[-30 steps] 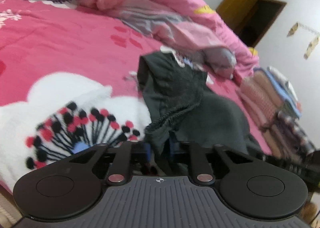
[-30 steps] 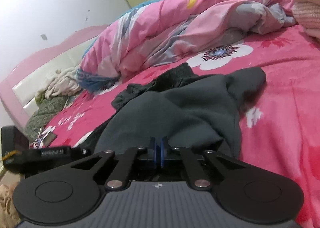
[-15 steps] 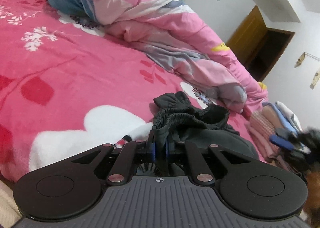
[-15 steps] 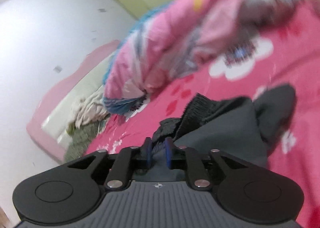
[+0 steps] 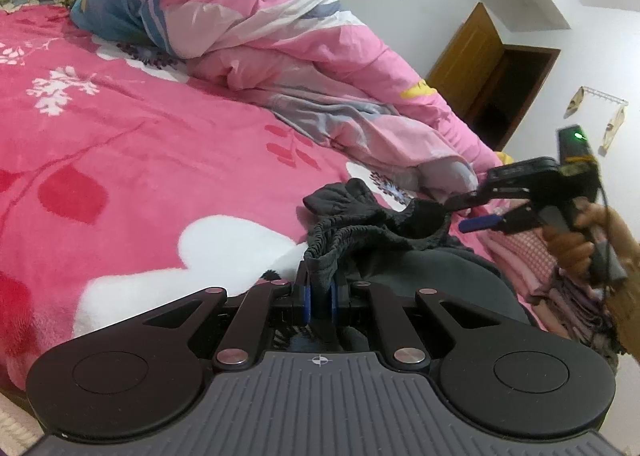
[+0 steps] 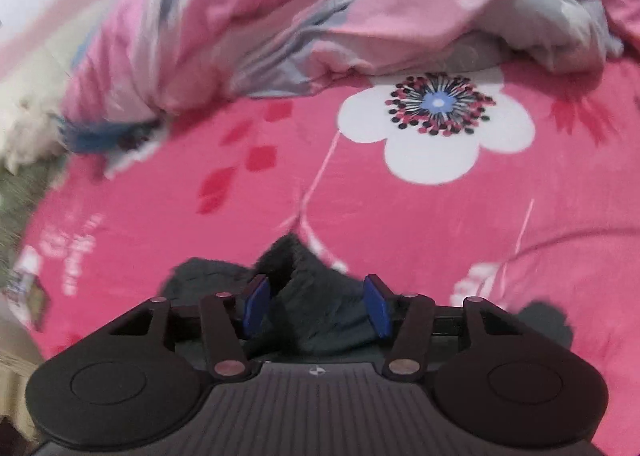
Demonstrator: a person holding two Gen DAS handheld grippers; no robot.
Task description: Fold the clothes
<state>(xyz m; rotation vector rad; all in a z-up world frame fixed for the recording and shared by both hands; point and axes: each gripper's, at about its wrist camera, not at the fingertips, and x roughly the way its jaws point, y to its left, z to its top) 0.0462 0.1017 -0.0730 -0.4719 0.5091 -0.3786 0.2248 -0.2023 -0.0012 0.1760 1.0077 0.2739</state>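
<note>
Pinching the dark garment (image 5: 400,232), the left claw (image 5: 319,298) holds while the right claw (image 6: 316,306), just opening, spreads around it.

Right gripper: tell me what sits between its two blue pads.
In the right wrist view, a fold of the dark grey garment lies between the right gripper pads, which have just been opening and no longer press it.

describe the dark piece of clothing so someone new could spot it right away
On the pink flowered bed, below the rumpled pink quilt, lies one dark grey garment. Its gathered elastic edge is pinched in the left gripper, and it is the only dark fabric there, unlike the pale folded pile beside it.
</note>
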